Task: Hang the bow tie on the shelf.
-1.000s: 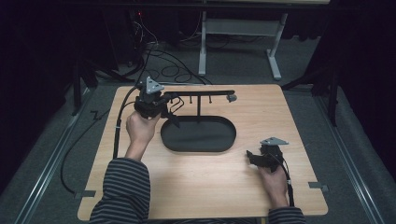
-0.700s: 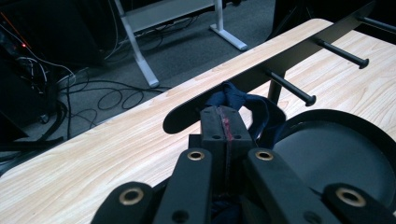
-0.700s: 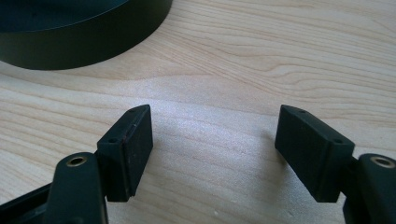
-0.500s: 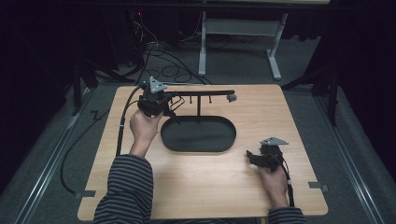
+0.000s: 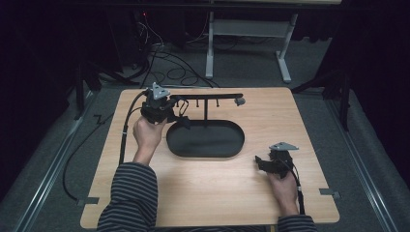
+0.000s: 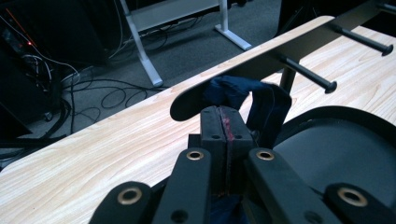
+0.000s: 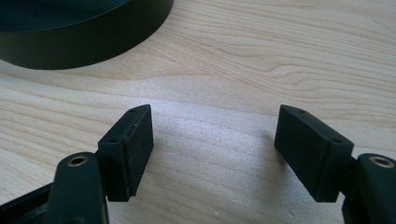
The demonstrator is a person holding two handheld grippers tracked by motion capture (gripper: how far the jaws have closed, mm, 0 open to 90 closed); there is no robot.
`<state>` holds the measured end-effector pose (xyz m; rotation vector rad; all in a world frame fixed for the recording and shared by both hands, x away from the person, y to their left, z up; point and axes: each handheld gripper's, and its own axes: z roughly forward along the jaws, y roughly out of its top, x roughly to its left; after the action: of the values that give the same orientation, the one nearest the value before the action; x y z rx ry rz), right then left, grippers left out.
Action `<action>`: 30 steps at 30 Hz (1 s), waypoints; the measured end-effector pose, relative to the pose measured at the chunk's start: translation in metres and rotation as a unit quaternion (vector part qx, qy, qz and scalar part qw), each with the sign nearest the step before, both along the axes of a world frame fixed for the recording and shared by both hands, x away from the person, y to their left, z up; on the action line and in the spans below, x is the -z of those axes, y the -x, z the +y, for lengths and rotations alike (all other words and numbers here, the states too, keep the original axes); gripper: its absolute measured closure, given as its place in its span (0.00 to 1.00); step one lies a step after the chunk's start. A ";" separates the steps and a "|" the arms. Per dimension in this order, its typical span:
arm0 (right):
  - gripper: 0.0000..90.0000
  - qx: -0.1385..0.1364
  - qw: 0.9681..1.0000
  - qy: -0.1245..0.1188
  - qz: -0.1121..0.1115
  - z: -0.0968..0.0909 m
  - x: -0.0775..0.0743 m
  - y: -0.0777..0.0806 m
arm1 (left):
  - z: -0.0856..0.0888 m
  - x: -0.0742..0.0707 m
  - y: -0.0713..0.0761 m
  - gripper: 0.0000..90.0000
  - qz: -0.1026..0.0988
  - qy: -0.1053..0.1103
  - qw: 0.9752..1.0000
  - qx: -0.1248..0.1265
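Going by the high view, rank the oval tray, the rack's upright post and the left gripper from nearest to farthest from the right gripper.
1. Oval tray: just up and left of the right gripper, mid-table.
2. Rack's upright post: behind the tray, rising at its far rim.
3. Left gripper: at the rack's left end, fingers shut on a dark blue cloth.

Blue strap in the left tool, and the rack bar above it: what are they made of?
Blue strap: looks like soft woven fabric, matte; it folds and loops limply. Rack bar: probably painted metal, flat and rigid, dull black, with straight pegs ending in knobs.
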<state>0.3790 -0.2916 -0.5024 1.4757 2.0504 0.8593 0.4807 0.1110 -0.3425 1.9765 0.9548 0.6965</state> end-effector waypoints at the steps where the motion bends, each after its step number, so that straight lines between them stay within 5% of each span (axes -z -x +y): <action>1: 0.33 0.000 1.000 0.000 0.000 0.000 0.000 0.000 | 0.000 0.001 0.000 1.00 0.000 0.002 1.000 0.000; 14: 0.33 -0.001 1.000 0.001 0.000 0.000 0.000 0.000 | 0.005 0.004 0.003 0.98 0.006 -0.001 1.000 0.000; 30: 0.33 -0.003 1.000 0.000 0.000 0.000 0.000 0.000 | 0.021 0.004 0.014 0.81 0.010 0.025 1.000 -0.001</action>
<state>0.3788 -0.2913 -0.5024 1.4695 2.0549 0.8610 0.4663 0.1325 -0.3465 1.9422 0.9780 0.6499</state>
